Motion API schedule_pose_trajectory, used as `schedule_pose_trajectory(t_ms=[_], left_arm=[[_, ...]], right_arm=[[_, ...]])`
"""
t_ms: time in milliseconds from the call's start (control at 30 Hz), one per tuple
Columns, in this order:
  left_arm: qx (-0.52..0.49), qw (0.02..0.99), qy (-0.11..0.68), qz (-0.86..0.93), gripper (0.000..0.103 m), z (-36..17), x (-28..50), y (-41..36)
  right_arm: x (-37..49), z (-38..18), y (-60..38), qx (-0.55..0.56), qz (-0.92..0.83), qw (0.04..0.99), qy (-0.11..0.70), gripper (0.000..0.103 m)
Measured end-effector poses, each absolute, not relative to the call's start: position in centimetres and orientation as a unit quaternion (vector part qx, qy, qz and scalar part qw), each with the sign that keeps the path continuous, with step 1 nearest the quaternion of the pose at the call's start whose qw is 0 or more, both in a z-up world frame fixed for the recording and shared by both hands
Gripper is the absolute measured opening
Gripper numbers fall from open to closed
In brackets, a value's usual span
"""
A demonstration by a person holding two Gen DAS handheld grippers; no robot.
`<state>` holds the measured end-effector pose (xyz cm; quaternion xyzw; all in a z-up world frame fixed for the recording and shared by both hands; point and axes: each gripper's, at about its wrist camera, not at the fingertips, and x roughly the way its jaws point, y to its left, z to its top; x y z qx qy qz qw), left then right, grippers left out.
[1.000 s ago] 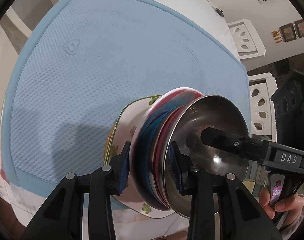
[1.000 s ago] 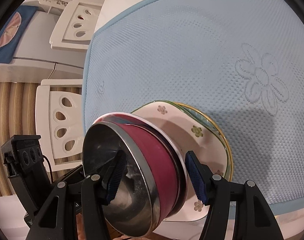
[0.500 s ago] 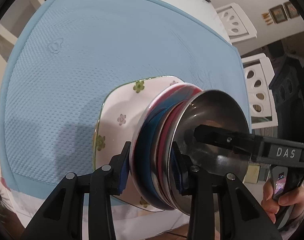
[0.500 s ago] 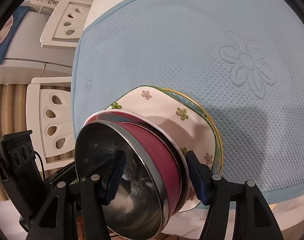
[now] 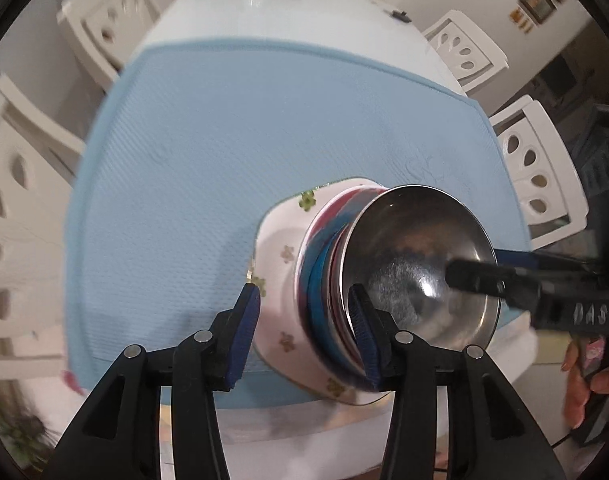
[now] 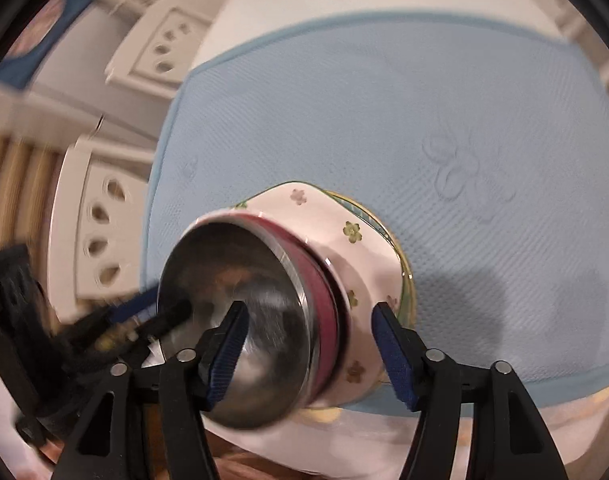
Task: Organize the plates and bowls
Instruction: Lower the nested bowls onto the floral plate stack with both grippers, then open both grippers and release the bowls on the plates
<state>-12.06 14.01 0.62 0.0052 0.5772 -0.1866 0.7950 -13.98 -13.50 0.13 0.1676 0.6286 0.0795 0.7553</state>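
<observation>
stack sits at the lower right of the blue mat (image 5: pixel 232 152) in the left wrist view, lower centre in the right wrist view. top to bottom: steel bowl (image 5: pixel 420 264), shiny and empty; a thin band of red and blue bowl rims (image 5: pixel 324 272) nested under it, count not readable; white floral plate (image 5: pixel 280 240), squarish with small green and pink flowers; a second plate rim (image 6: pixel 400 256), yellow-green edged, shows under it in the right wrist view. so one steel bowl and two plates visible.

left gripper (image 5: pixel 306 330): jaws have just been opening and straddle the stack's near edge; left pad clear of the plate, right pad at the steel rim, contact unclear. right gripper (image 6: pixel 308 354): jaws also just opening, stand wide astride the stack, left pad over the steel bowl's inside, right pad off the plate edge.

stack is close to the mat's near edge. the mat's upper and left area is open. white chairs (image 5: pixel 540 176) ring the table (image 5: pixel 264 12); four show in the left wrist view. both views are blurred.
</observation>
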Motion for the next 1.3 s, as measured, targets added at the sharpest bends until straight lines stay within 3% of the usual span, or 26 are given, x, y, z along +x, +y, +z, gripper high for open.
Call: schedule_pose_trajectory(t_ms=[67,133,200,267,500,1300], left_arm=[[0.009,0.807,0.562,-0.182,0.049,1.4,-12.7,14.1],[0.003,0.818,0.548,-0.173,0.080,2.1,-13.4,14.4],[-0.004,0.830,0.533,-0.165,0.090,2.7,-14.2,14.8],[0.015,0.836,0.529,-0.143,0.101,2.9,-14.7,14.9],[0.010,0.846,0.522,-0.105,0.103,1.8,-15.8,15.4],[0.000,0.871,0.485,-0.081,0.103,1.9,-17.6,15.4]], right_arm=[[-15.1,0.8,-12.9,0.130,0.088,0.770,0.619,0.075],[-16.4,1.4,-12.3,0.103,0.093,0.785,0.604,0.078],[-17.4,1.7,-12.2,0.094,0.095,0.795,0.591,0.086],[-18.5,1.9,-12.0,0.090,0.103,0.803,0.580,0.100],[-20.6,1.8,-9.8,0.003,0.101,0.833,0.543,0.103],[-22.0,1.7,-9.7,-0.003,0.102,0.858,0.503,0.103]])
